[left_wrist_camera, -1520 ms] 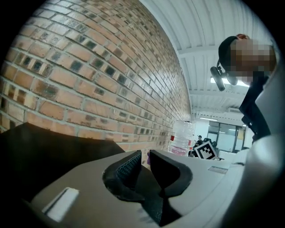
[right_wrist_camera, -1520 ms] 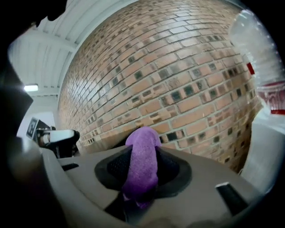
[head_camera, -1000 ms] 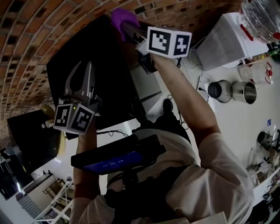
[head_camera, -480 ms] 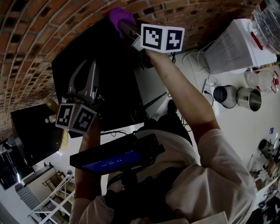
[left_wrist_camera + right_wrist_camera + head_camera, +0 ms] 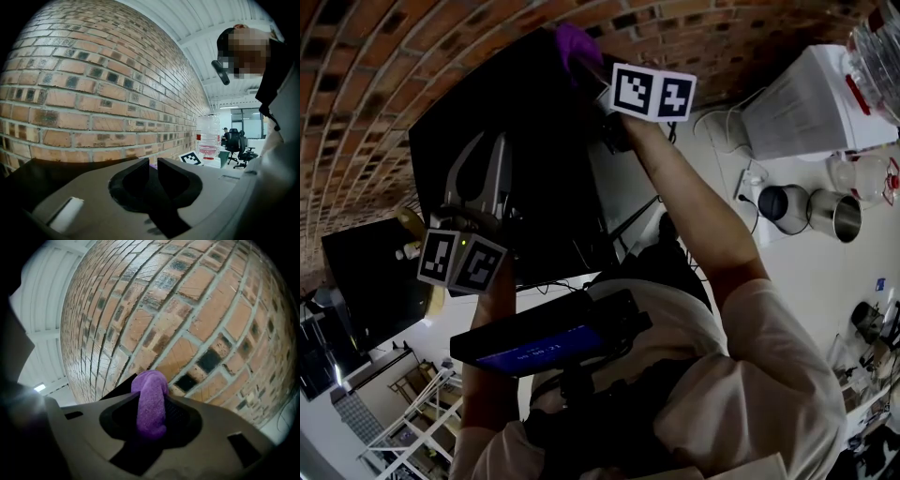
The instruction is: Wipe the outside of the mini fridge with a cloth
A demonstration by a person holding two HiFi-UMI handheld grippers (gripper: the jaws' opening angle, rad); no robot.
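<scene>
Overhead, one boxy black mini fridge [image 5: 525, 122] stands against the red brick wall [image 5: 384, 84], and its broad dark face spreads under both tools. I cannot tell from these views which way its long axis runs.

Two tools are at work. The right tool [image 5: 586, 66] is at the far upper corner of the fridge, next to the wall, and is clenched on the single fuzzy purple cloth [image 5: 150, 394]. The cloth is bunched into a thick roll. Its long axis lies along the tool's jaws and points at the bricks, and its rounded end pokes out past the fingertips. From overhead that purple end shows right at the fridge's edge, but I cannot tell whether it presses on the surface.

The left tool [image 5: 483, 150] hovers over the middle of the black face, well apart from the right one, and also points toward the wall. Its jaws have just been closing and now stand a narrow slot apart, with nothing between them.

Off to the side, the white bench [image 5: 806, 272] carries two shiny steel cups [image 5: 773, 202] [image 5: 834, 214] side by side, and one white box-shaped appliance [image 5: 811, 94] beyond them.
</scene>
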